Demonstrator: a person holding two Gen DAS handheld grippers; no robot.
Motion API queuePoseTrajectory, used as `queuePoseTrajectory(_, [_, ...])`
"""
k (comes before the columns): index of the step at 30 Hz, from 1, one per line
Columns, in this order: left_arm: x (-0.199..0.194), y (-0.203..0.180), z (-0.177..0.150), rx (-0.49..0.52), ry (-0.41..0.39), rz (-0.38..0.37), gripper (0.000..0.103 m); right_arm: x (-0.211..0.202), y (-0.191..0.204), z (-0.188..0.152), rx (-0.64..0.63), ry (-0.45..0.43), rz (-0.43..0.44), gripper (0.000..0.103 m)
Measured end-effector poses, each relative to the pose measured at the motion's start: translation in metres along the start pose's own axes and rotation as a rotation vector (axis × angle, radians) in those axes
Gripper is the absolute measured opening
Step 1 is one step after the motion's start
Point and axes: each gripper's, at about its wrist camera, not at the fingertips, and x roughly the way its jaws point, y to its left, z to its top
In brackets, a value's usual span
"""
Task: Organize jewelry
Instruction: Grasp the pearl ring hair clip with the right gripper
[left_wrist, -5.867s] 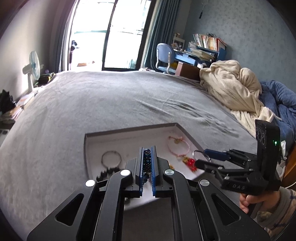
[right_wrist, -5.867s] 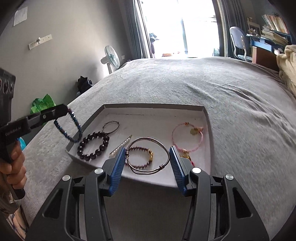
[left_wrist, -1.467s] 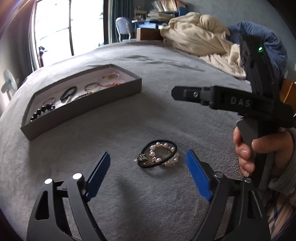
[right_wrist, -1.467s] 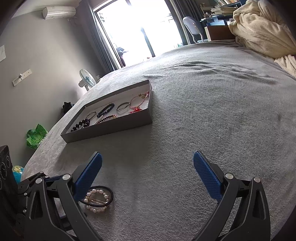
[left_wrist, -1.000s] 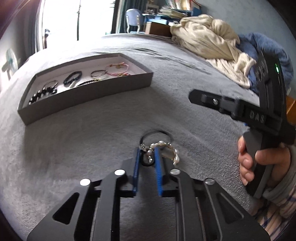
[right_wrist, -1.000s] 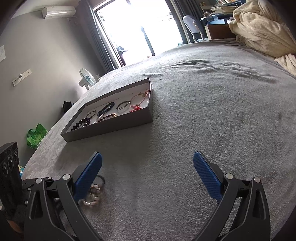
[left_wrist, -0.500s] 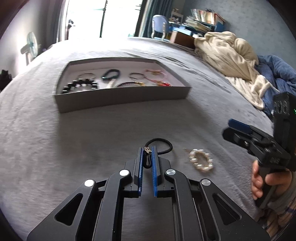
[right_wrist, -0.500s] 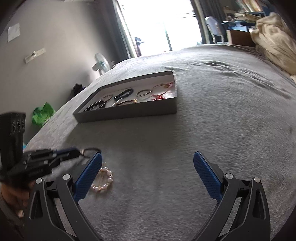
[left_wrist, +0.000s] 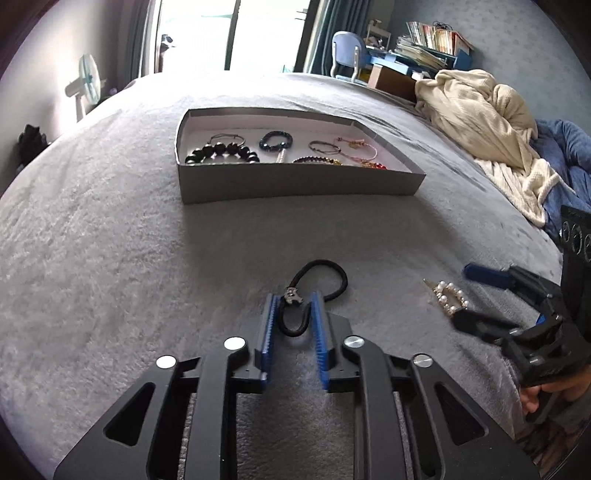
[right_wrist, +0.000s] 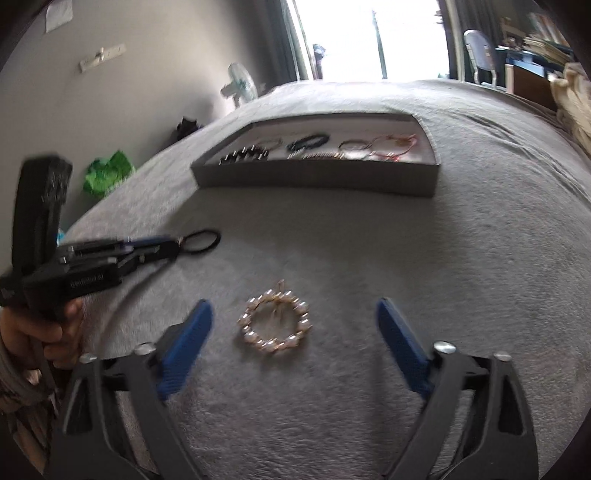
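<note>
A grey jewelry tray (left_wrist: 295, 182) with several bracelets lies on the grey bed; it also shows in the right wrist view (right_wrist: 314, 181). A black hair tie (left_wrist: 314, 291) with a small metal charm lies between the blue pads of my left gripper (left_wrist: 293, 301), whose jaws stand a little apart around it. It also shows in the right wrist view (right_wrist: 201, 240) at the left gripper's tips (right_wrist: 171, 245). A pearl ring clip (right_wrist: 275, 321) lies on the bed between the wide-open fingers of my right gripper (right_wrist: 293, 317). The clip (left_wrist: 448, 297) and right gripper (left_wrist: 471, 291) show in the left wrist view.
A cream blanket (left_wrist: 484, 118) and blue bedding (left_wrist: 565, 155) are heaped at the right of the bed. A fan (left_wrist: 86, 83) stands by the window at the far left. A green bag (right_wrist: 109, 173) lies beside the bed.
The left jaws have parted slightly around the hair tie. The pearl clip has separated from the tie and lies on the bed. My right gripper has swung over the clip.
</note>
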Motion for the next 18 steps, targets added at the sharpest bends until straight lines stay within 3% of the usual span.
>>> queuePoseTrajectory(4, [0.002, -0.004, 0.003, 0.031, 0.001, 0.018, 0.039, 0.006, 0.004, -0.001, -0.017, 0.023, -0.013, 0.071])
queuePoseTrajectory(11, [0.019, -0.001, 0.013, 0.065, 0.054, 0.053, 0.041, 0.012, 0.004, 0.000, -0.015, 0.037, -0.017, 0.066])
queuePoseTrajectory(15, [0.025, -0.003, 0.013, 0.083, 0.065, 0.057, 0.041, 0.011, 0.002, -0.001, -0.008, 0.033, -0.018, 0.058])
queuePoseTrajectory(18, [0.023, -0.006, 0.011, 0.100, 0.057, 0.059, 0.028, 0.009, 0.000, -0.001, -0.002, 0.024, -0.018, 0.051])
